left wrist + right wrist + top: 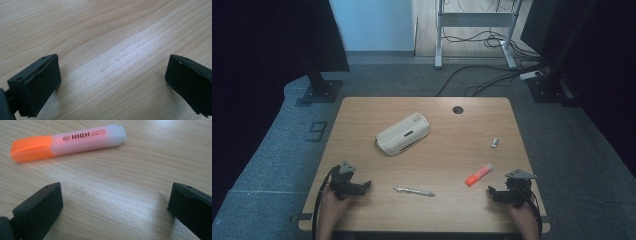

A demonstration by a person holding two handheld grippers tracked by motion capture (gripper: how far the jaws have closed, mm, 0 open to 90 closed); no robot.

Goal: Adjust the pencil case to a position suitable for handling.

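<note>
On the wooden table (447, 145) a cream pencil case (402, 133) lies near the middle. A silver pen (414, 191) lies close to the front edge. An orange highlighter (478, 174) (67, 142) lies to the right, just beyond my right gripper's jaws. A small white eraser (495, 143) rests farther right. My left gripper (362, 187) (112, 82) sits at the front left, open, over bare wood. My right gripper (493, 192) (115, 207) sits at the front right, open, nothing between its jaws.
A round cable hole (458, 110) is near the table's far edge. Beyond the table stand black stands (319, 75), a desk frame (474, 30) and floor cables (482, 80). Grey carpet surrounds the table.
</note>
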